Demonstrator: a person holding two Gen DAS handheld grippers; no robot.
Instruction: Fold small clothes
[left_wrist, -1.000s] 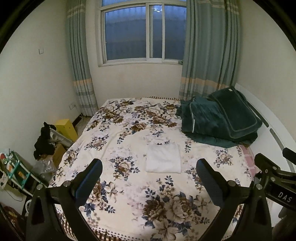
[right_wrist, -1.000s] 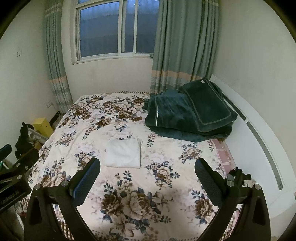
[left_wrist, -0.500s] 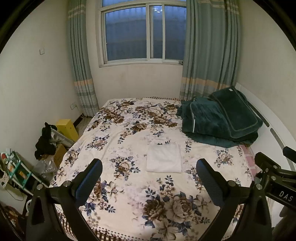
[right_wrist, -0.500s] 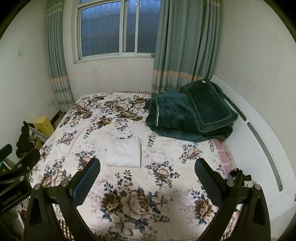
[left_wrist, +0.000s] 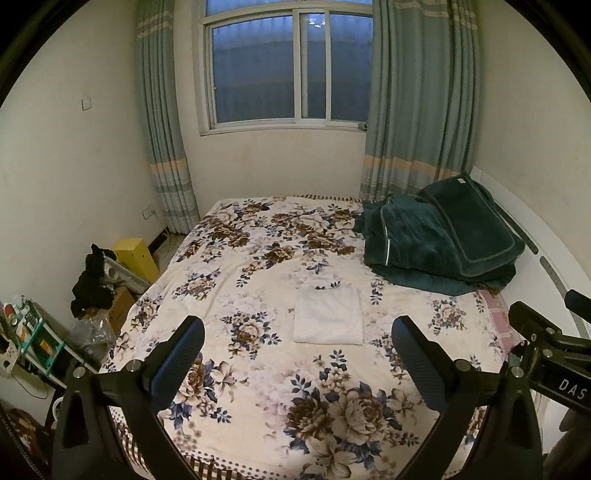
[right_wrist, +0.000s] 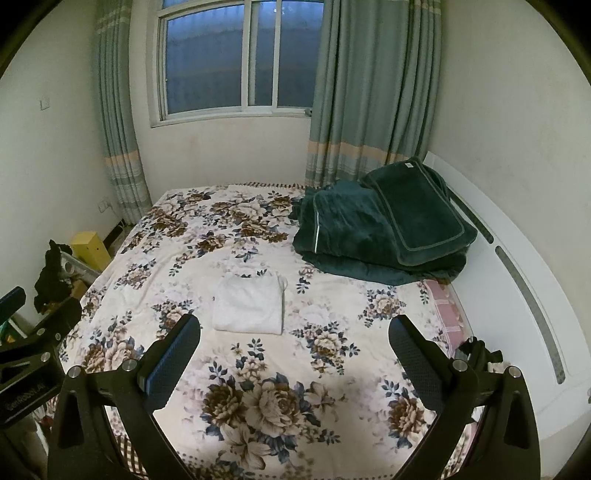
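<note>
A small white garment (left_wrist: 328, 314) lies folded into a neat rectangle on the floral bedspread (left_wrist: 258, 258), near the middle of the bed. It also shows in the right wrist view (right_wrist: 248, 303). My left gripper (left_wrist: 297, 345) is open and empty, held above the near end of the bed, well short of the garment. My right gripper (right_wrist: 293, 341) is open and empty too, at the same height, to the right of the left one. Neither touches the cloth.
A heap of dark green blankets (left_wrist: 439, 240) lies at the bed's far right by the white headboard (right_wrist: 517, 280). A yellow box (left_wrist: 136, 258), black clothes (left_wrist: 92, 280) and a cluttered shelf (left_wrist: 26, 332) stand on the floor left of the bed. Window and curtains behind.
Both grippers have drifted back and slightly up from the bed, so the view has widened a little. The garment has not moved.
</note>
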